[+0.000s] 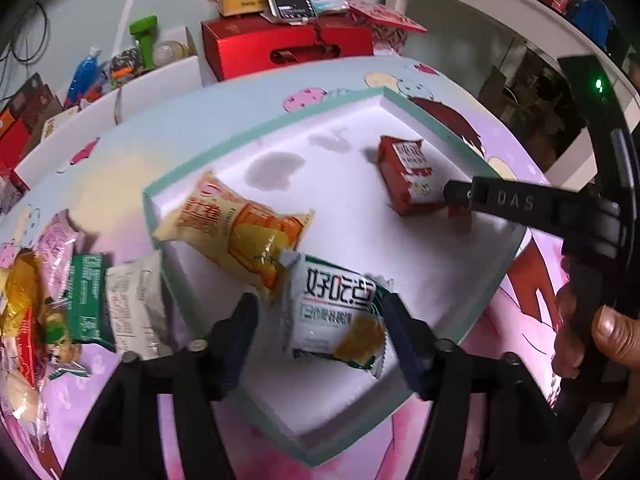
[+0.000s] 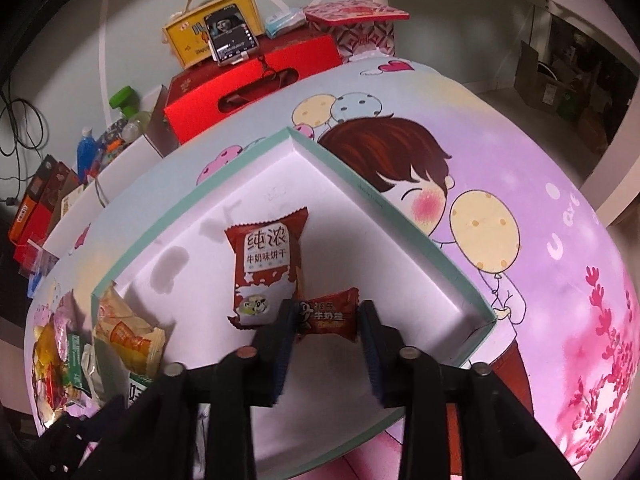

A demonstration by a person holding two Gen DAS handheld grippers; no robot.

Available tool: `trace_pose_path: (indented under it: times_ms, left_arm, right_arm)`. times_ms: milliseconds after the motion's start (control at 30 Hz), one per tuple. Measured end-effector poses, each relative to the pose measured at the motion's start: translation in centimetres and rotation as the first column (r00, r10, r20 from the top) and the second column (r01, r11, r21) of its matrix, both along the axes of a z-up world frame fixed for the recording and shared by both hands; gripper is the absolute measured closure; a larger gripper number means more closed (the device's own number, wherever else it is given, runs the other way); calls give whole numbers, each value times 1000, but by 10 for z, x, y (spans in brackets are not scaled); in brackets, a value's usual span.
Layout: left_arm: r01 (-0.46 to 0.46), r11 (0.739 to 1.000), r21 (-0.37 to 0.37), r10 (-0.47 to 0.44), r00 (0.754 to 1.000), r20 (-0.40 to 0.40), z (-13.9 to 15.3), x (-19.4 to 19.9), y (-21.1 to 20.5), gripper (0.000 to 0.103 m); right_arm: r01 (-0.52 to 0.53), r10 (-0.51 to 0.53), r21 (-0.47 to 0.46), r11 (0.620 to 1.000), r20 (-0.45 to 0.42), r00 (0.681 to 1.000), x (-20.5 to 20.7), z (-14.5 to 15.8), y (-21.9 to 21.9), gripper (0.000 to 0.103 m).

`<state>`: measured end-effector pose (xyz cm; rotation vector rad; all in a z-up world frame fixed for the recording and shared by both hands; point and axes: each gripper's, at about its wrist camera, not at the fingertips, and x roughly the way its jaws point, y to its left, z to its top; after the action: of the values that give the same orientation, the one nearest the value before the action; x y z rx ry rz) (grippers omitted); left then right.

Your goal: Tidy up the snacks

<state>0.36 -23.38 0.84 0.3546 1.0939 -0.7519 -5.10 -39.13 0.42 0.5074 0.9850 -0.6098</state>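
Snack pile [image 1: 48, 304] cut off by the left frame edge, labels blurred

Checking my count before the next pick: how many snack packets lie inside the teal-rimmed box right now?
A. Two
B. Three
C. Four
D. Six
C: inside the teal-rimmed box lie the orange-yellow packet, the white-and-green packet, the red-and-white biscuit packet and the small red candy packet; the other snacks sit outside it on the table.
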Motion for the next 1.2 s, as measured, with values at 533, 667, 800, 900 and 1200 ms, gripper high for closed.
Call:
trace_pose_path:
  times_ms: [533, 667, 800, 900, 1200]
  left_arm:
    - [-392, 913, -111, 401, 913, 73, 24, 58, 99, 10]
    - [-482, 868, -123, 493, 866, 82, 26, 70, 130, 9]
    - [-534, 837, -119, 546, 828, 127, 31, 75, 159, 9]
    - [-561, 817, -134, 575, 809, 123, 33, 78, 180, 9]
    - [-580, 803, -138, 593, 801, 82, 31, 88, 223, 9]
  right_arm:
    - [-44, 44, -37, 998, 3, 999, 6, 6, 11, 10]
    - [-59, 62, -73, 996, 43, 997, 6, 16, 19, 0]
    - [-71, 80, -87, 994, 103, 991, 6, 27, 26, 0]
    - [-89, 102, -93, 992, 140, 985, 9, 33, 34, 0]
    - [-196, 212, -96, 976, 203, 956, 26, 45, 73, 0]
